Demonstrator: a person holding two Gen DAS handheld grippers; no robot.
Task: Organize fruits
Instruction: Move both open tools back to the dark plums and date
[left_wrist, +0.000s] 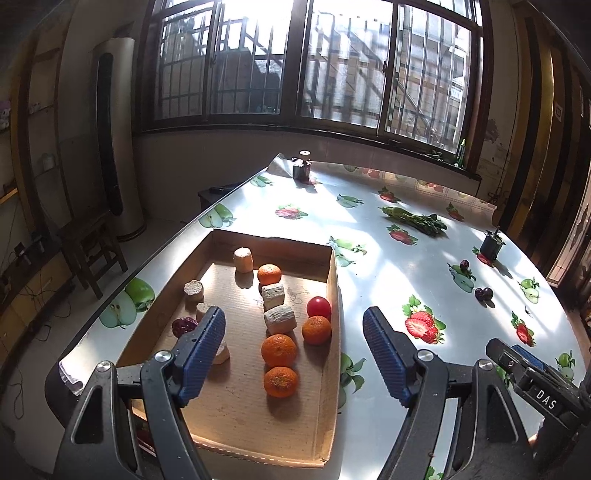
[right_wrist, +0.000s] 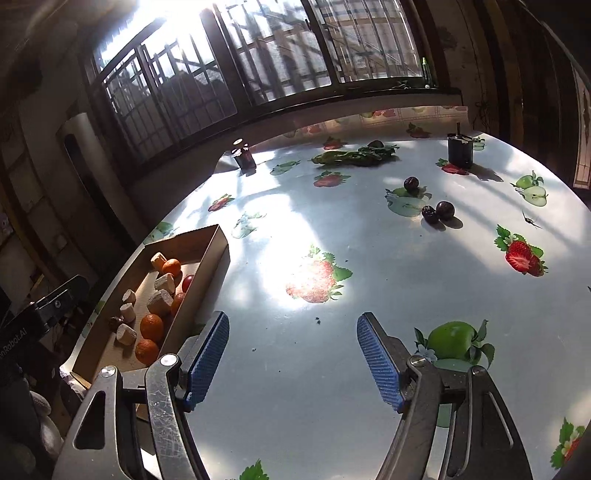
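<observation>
1. From the left wrist view, the left gripper (left_wrist: 294, 356) hangs over the shallow brown cardboard tray (left_wrist: 236, 402) with its blue ribbed jaws spread wide and nothing between them.
2. Between the jaws and just ahead lie four round orange mandarins (left_wrist: 279, 350), a round red tomato (left_wrist: 318, 306) and pale cut cylinder pieces (left_wrist: 279, 320); the tomato sits close to the tray's right wall, inside of the right jaw.
3. Beside the left jaw's tip rests a dark red wrinkled fruit (left_wrist: 184, 326), partly hidden by that jaw.
4. The right jaw stands outside the tray, over the glossy white table with printed strawberries and apples (left_wrist: 388, 266).
5. Well beyond the right jaw lie small dark purple plums (left_wrist: 483, 293), a bunch of green leafy vegetables (left_wrist: 415, 220) and a small dark cylindrical holder (left_wrist: 491, 246).
6. To the far right of the jaws, the right gripper (left_wrist: 528, 360) enters the edge of this view.
7. From the right wrist view, the right gripper (right_wrist: 292, 356) hovers over bare tabletop, jaws spread apart and empty.
8. The tray sits to the left of the left jaw, its near corner just beside that jaw, with the mandarins and pale pieces inside.
9. Three plums lie far ahead, past the right jaw's tip; two touch each other, one sits apart, farther off.
10. The vegetables, the holder and a dark jar with a white lid (right_wrist: 243, 155) stand farther still.
</observation>
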